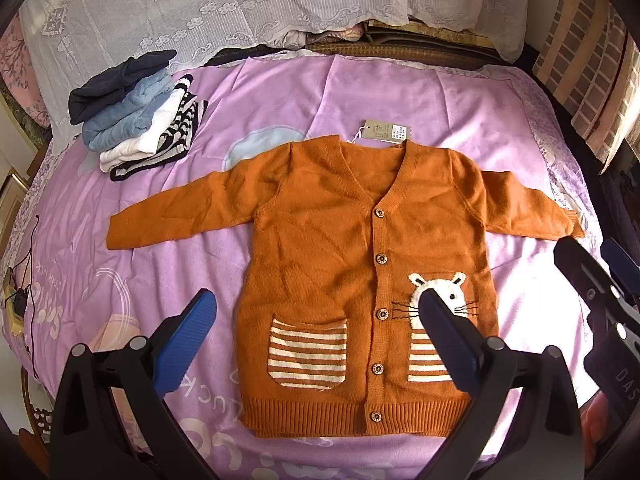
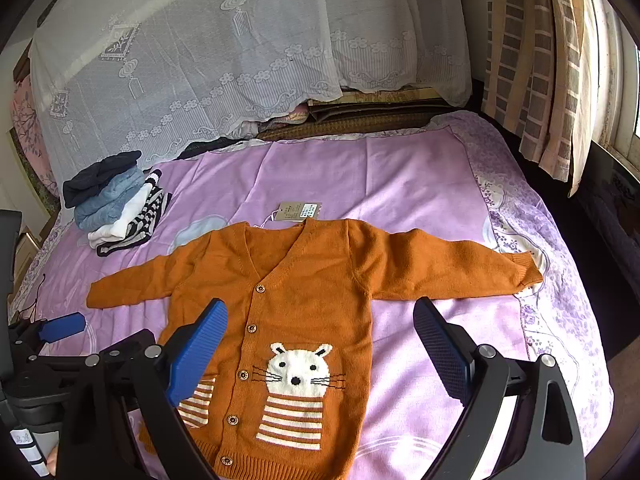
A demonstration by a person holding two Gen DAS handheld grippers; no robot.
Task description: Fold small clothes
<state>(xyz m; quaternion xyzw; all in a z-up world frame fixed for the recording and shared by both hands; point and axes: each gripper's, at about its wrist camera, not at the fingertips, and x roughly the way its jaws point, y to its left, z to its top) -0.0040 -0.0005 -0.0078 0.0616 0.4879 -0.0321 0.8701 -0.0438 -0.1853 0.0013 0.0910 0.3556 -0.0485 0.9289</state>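
Blue-padded fingers of the left gripper [image 1: 316,332] are seen spread wide apart just above the hem of the orange cardigan [image 1: 340,240], nothing held between them. Over in the right wrist view, the right gripper [image 2: 320,344] is likewise held open and empty, poised over the cat-face pocket [image 2: 298,376].

The cardigan is laid flat and face up on the purple bedspread [image 1: 360,92], buttoned, both sleeves stretched out to the sides, its paper tag [image 1: 386,133] lying just beyond the collar. No fold has been made on it yet, so this garment is judged to be at its very start: sleeves and body are all left to be turned in.

Progress elsewhere is suggested by the stack of folded clothes [image 1: 136,120] at the far left corner of the bed, well apart from the cardigan — dark, blue, white and striped pieces piled up.

A white lace cover [image 1: 240,8] is draped behind the bed, and dark cables [image 1: 24,280] trail at the left edge. Nothing is seen lying on or against the cardigan; only the loose tag may be caught in a fold.
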